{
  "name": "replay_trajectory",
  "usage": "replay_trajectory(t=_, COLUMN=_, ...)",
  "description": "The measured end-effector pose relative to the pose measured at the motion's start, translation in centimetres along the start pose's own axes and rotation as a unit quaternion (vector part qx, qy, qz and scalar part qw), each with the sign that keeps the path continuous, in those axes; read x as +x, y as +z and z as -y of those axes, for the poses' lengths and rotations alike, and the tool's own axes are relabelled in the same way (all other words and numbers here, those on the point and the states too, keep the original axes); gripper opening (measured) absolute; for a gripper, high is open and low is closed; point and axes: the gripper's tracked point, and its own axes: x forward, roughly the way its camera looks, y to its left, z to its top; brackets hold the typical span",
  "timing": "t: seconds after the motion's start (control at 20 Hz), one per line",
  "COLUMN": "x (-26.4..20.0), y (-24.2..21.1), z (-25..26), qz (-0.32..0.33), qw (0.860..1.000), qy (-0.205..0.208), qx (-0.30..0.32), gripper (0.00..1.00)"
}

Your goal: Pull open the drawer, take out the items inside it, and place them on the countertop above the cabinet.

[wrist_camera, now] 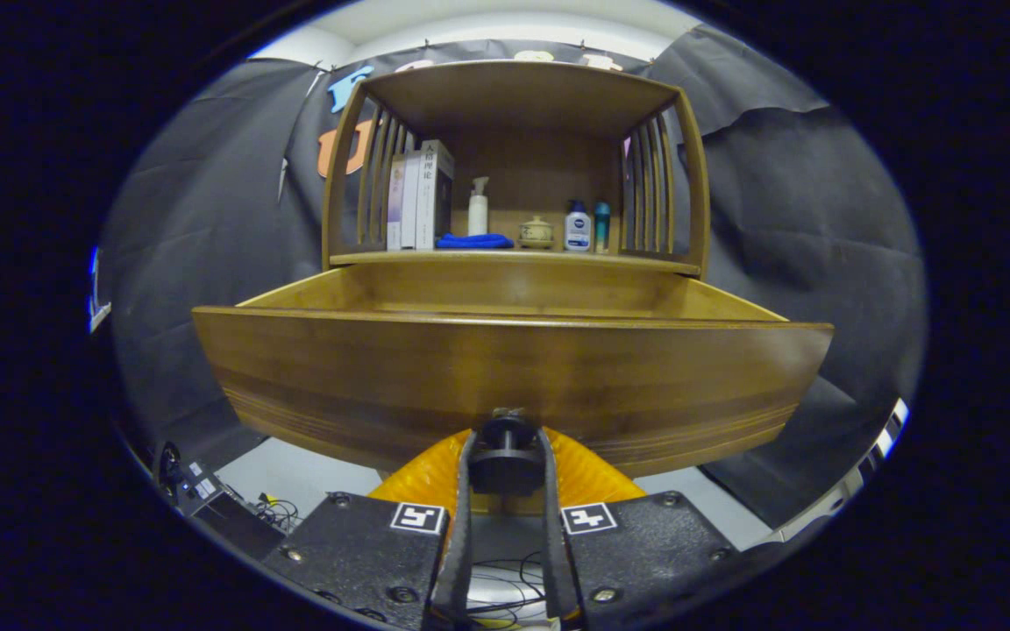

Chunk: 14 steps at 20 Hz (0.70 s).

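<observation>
A: What are the tongs doing at this moment?

B: They pinch the dark round knob of the drawer; one finger presses on each side of it, at 9 and at 3 o'clock of the knob.

A: And the drawer?

B: It stands pulled out from the cabinet, with its front panel just beyond the fingers. I judge it is open enough, or nearly so. The inside is hidden by the front panel, so I cannot tell which items lie in it.

A: How to finish this step well?

B: Pull straight back along the drawer's line, not sideways, so that it does not jam. Then spread the tongs fully before lifting them away, otherwise the knob can catch.

A: Where will the items go?

B: On the table above the drawer, at 12 o'clock from the knob. Books, a blue cloth, a small jar and bottles stand there, so a free spot must be chosen carefully.
</observation>
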Motion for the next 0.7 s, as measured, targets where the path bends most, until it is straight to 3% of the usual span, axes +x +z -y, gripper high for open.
replay_trajectory(t=0.1, x=0.0, y=-0.1, z=0.1, qz=0.001, qw=1.000, qy=0.003, qx=-0.001, gripper=0.38)
replay_trajectory(t=0.5, x=-6.0, y=6.0, z=2.3, qz=0.078, qw=0.997, qy=0.009, qx=0.006, gripper=0.96)
replay_trajectory(t=0.55, x=-6.7, y=7.1, z=2.9, qz=0.082, qw=0.997, qy=0.010, qx=0.014, gripper=1.00)
replay_trajectory(t=0.7, x=-7.8, y=11.5, z=4.0, qz=0.102, qw=0.994, qy=0.016, qx=0.039, gripper=1.00)
